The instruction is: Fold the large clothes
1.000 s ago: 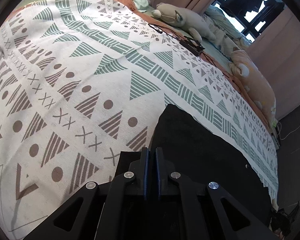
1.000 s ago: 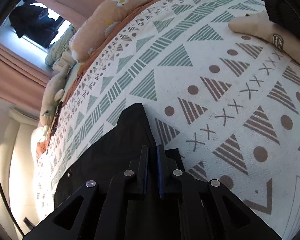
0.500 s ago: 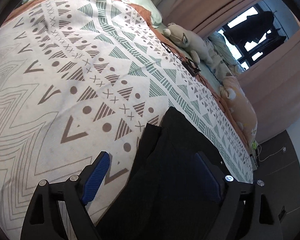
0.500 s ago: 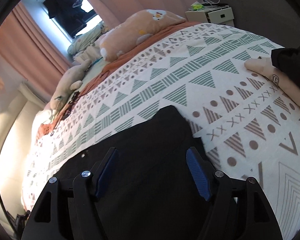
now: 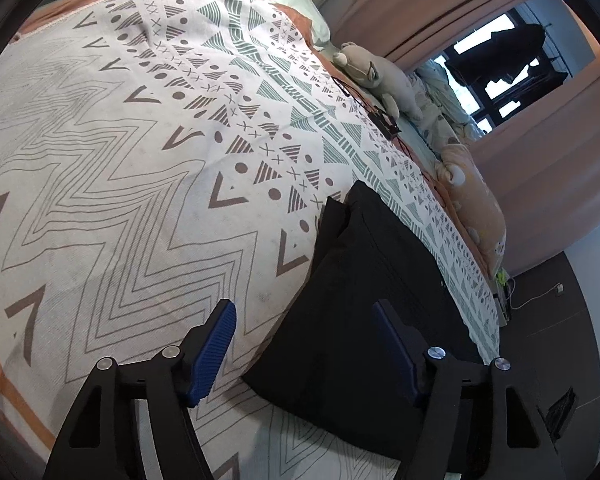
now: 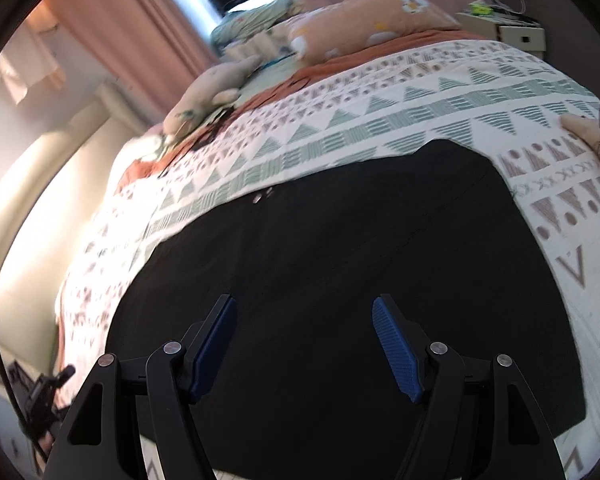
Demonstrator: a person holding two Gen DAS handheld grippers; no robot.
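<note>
The black garment (image 6: 340,280) lay folded on the patterned bed cover (image 5: 120,200), toward 4 o'clock in the left view. Left hand-held gripper (image 5: 304,344), having just narrowed slightly, and right hand-held gripper (image 6: 304,340) were spread, pinching nothing. Best to regrasp both near corners evenly.

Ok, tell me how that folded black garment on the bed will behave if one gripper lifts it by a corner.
The black garment is probably floppy: it lies flat, following the patterned bedspread. Lifted at one corner, its layers would likely sag and unfold, since a loose fold already peeks out at its far end. It looks soft, unlikely to slip from ribbed pads.
</note>
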